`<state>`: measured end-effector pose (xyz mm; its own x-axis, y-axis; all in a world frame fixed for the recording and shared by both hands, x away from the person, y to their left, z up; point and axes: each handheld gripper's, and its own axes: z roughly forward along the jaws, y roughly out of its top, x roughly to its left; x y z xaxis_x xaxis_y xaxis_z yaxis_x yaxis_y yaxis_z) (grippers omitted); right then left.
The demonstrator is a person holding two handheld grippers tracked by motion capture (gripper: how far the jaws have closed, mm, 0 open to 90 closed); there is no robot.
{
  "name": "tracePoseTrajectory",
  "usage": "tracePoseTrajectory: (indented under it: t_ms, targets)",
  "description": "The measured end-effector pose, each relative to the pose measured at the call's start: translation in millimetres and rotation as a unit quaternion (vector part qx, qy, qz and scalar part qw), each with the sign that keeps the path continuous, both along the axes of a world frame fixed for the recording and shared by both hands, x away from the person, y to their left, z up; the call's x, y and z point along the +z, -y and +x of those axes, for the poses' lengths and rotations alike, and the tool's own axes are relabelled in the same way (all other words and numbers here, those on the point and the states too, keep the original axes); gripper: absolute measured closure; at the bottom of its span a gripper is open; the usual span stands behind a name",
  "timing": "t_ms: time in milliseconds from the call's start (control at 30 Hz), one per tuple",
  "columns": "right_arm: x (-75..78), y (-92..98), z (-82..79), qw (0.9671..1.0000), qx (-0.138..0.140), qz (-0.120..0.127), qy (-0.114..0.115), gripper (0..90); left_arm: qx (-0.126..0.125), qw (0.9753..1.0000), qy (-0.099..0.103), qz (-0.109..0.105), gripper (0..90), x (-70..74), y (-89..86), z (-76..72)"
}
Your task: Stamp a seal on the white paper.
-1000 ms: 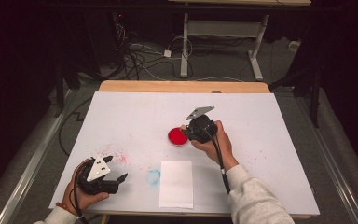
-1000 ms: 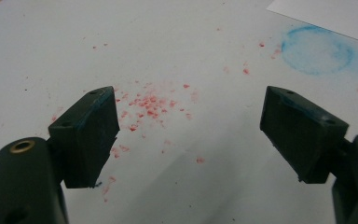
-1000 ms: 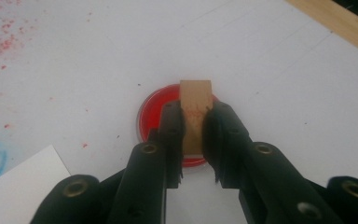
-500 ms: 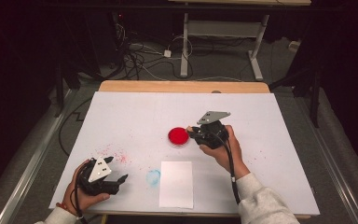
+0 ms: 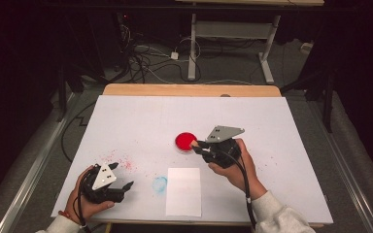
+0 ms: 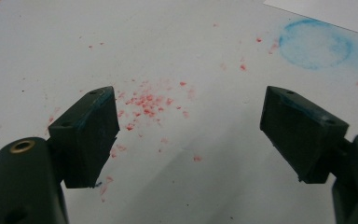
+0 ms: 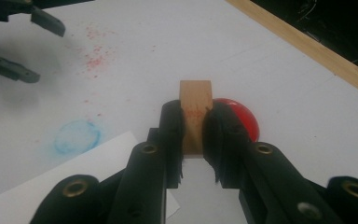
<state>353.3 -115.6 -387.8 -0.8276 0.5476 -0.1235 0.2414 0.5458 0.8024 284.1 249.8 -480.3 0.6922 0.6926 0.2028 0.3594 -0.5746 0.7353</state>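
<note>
Right gripper clamped a wooden block beside the red pad, left gripper gaped wide over the table

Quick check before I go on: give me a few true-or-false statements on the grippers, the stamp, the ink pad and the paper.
1. The right gripper is shut on a wooden stamp. True.
2. The left gripper holds the paper. False: its jaws stand wide open and empty over red specks on the table.
3. The red ink pad lies on the paper. False: it lies on the table, beyond the paper and apart from it.
4. A blue ring mark sits on the table just left of the paper. True.
5. The paper carries a red print. False: it looks blank in the high view.
</note>
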Motion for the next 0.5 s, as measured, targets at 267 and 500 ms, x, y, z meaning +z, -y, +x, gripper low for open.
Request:
tracePoseTrajectory:
  t_ms: [267, 500]
  targets:
    - [-5.3, -5.9, -21.2, 0.9994, 0.031, -0.010, -0.006, 76.1, -0.001, 1.0000, 0.002, 0.003, 18.4, 0.6, 1.6, -0.5]
    - [-21.8, -13.8, -33.1, 0.9981, 0.051, -0.031, -0.018, 76.1, -0.003, 1.0000, 0.001, 0.004, 18.5, 0.5, 2.3, -0.9]
